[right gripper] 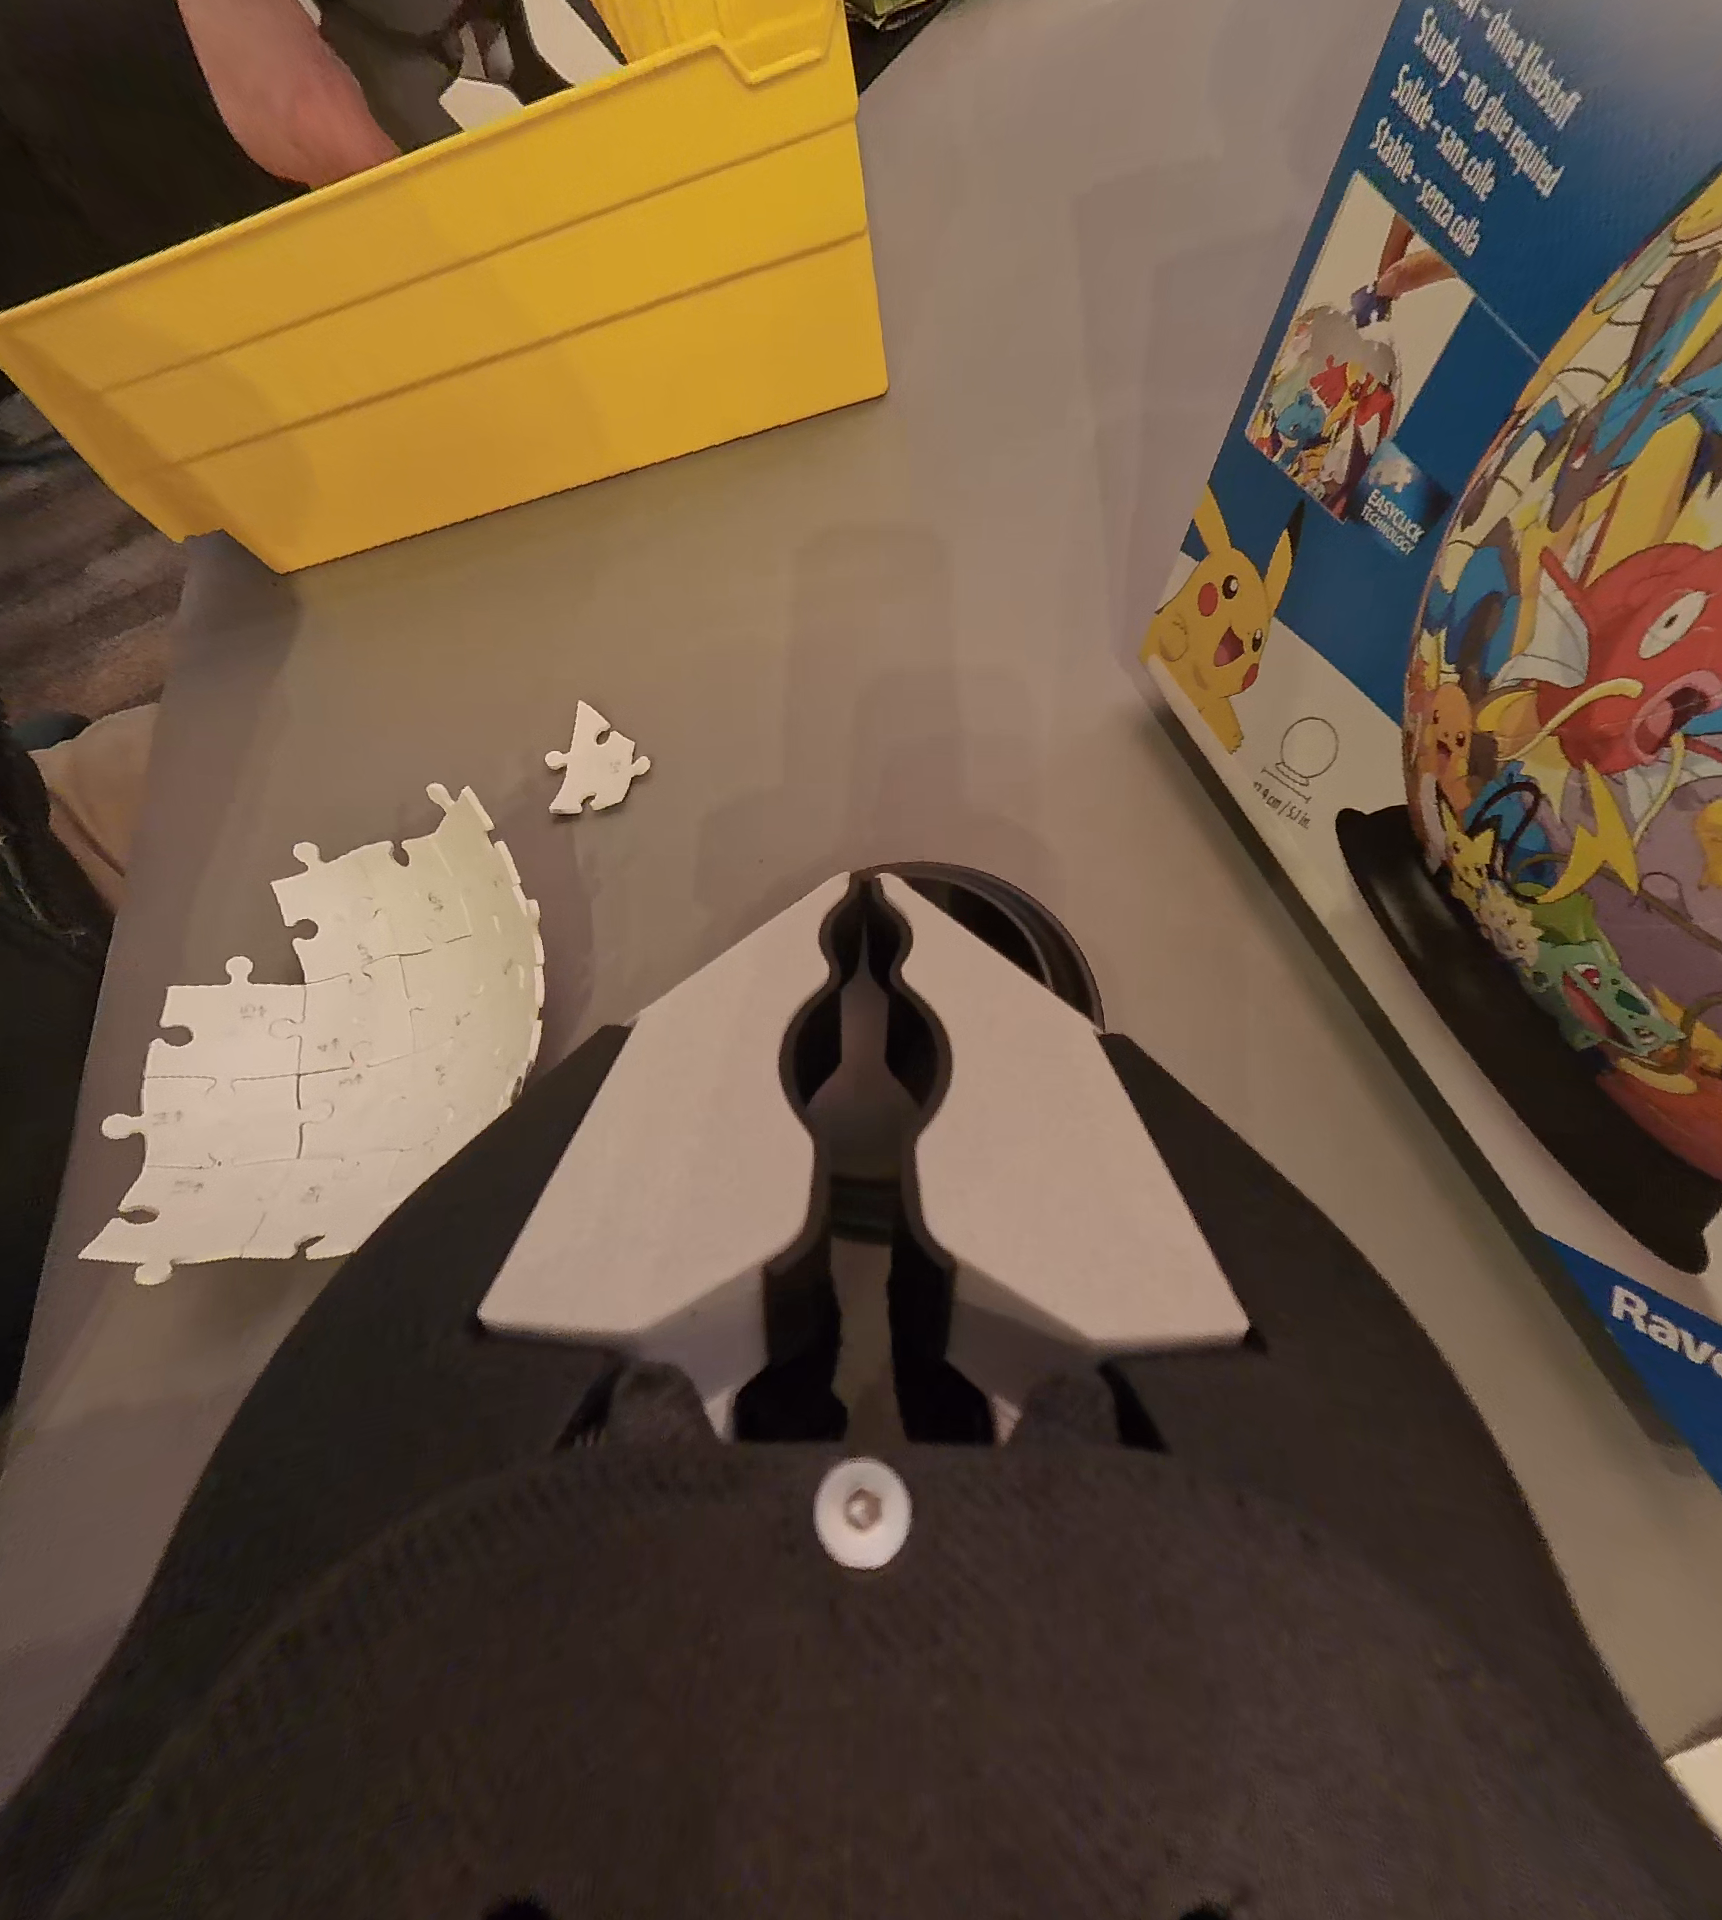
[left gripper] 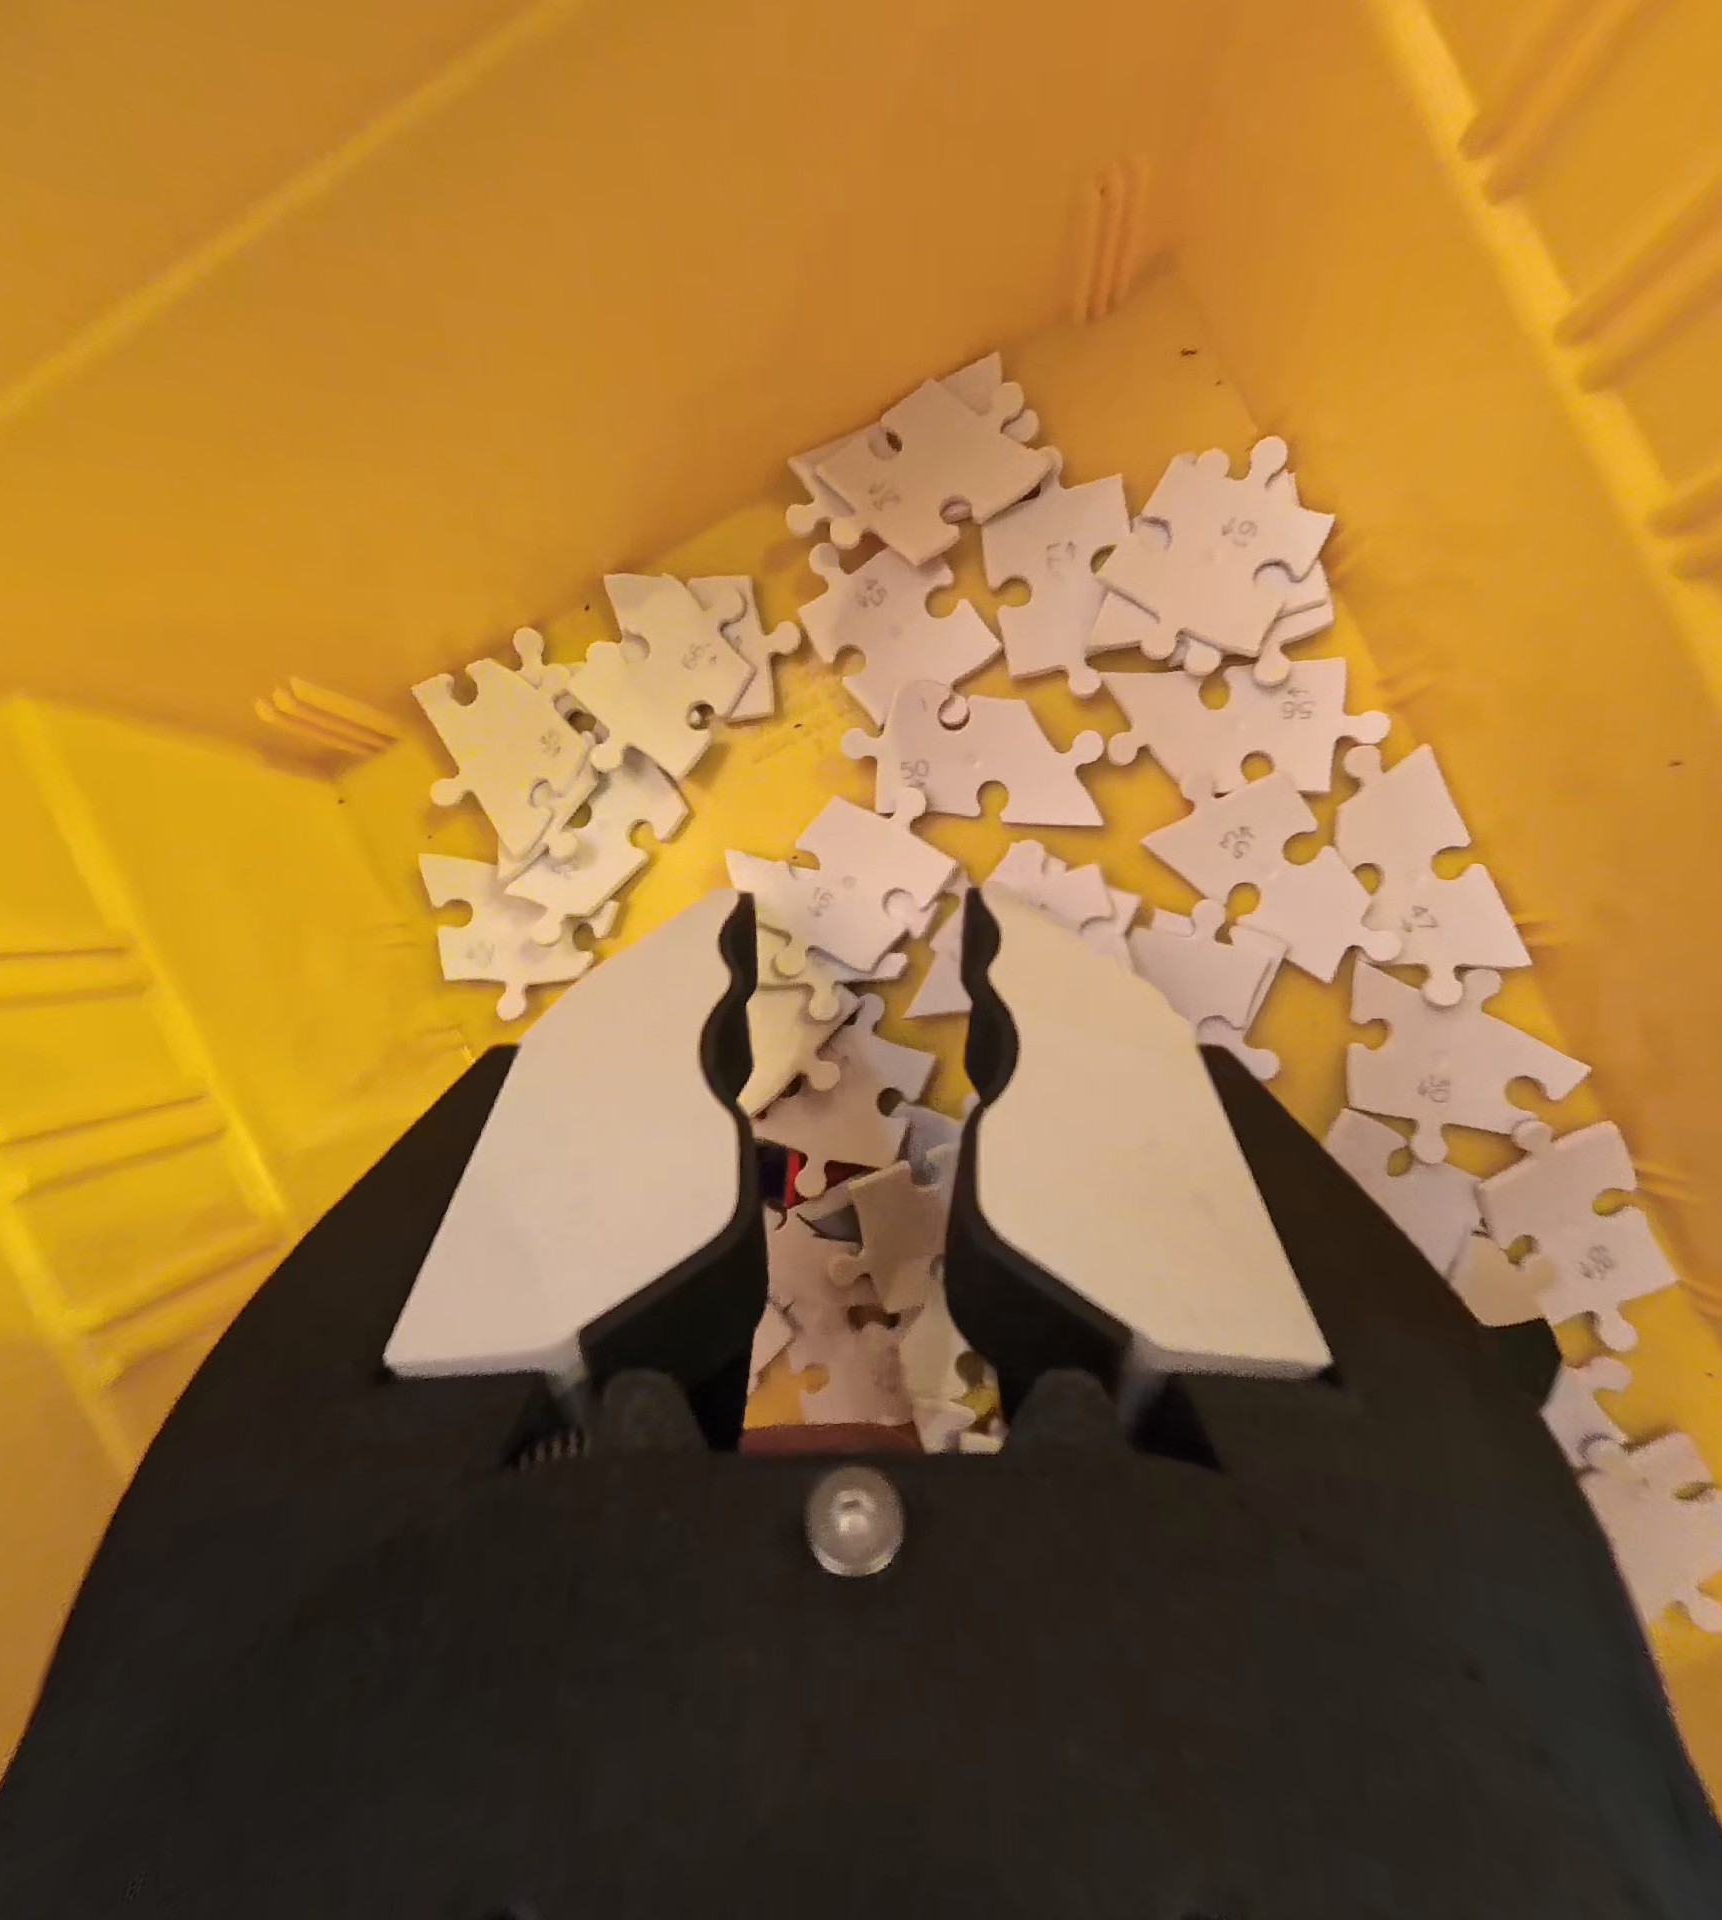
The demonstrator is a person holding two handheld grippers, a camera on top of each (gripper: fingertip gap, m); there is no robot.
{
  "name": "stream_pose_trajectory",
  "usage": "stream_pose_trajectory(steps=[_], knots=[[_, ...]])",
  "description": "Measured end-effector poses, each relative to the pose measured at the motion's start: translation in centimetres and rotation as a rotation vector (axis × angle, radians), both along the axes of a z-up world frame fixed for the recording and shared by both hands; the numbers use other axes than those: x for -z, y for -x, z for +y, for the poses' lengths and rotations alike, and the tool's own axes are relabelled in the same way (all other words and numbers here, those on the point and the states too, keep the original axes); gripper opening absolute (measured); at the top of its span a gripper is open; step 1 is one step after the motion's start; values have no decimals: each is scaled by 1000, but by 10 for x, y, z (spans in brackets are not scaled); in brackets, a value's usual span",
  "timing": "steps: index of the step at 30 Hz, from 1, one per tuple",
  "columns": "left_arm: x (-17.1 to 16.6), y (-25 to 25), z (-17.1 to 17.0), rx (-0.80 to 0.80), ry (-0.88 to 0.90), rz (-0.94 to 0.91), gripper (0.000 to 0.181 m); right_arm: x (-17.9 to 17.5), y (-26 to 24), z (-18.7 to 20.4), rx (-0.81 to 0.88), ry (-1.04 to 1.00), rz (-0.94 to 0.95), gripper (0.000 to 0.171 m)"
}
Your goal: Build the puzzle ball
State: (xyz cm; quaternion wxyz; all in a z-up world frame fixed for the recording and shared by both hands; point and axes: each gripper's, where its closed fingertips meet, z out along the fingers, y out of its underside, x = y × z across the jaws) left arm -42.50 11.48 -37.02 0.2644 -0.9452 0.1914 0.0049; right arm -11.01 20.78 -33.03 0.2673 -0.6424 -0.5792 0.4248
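Claw [left gripper: 862, 914] agape above puzzle pieces [left gripper: 982, 758]

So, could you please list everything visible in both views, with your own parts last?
Loose puzzle pieces: many, white backs up, on the bin floor.
Yellow bin: one, far left of the table.
Assembled curved section: one, white, near left on the table.
Single piece: one, white, just beyond that section.
Puzzle box: one, blue, colourful ball picture, right.
Black ring: one, partly hidden behind the right claw.
Table: one, grey.
Person's hand: one, at the bin's far edge.
Left claw: open, inside the bin.
Right claw: shut, empty, over the table.
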Motion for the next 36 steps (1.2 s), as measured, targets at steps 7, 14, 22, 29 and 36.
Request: stream_pose_trajectory(steps=[7,14,22,29,36], knots=[[2,-5,7,-9,7,-81,45,-1,-1,1,3,0,1,0],[4,-1,8,-38,15,-57,24,-2,-1,1,4,-1,4,0],[-3,1,-2,-42,-17,-28,23,-2,-1,1,4,-1,5,0],[-18,-4,-9,-29,-67,-6,23,-4,0,1,2,-4,8,0],[-75,-37,-1,17,-189,-44,23,-10,1,0,-1,-16,15,0]])
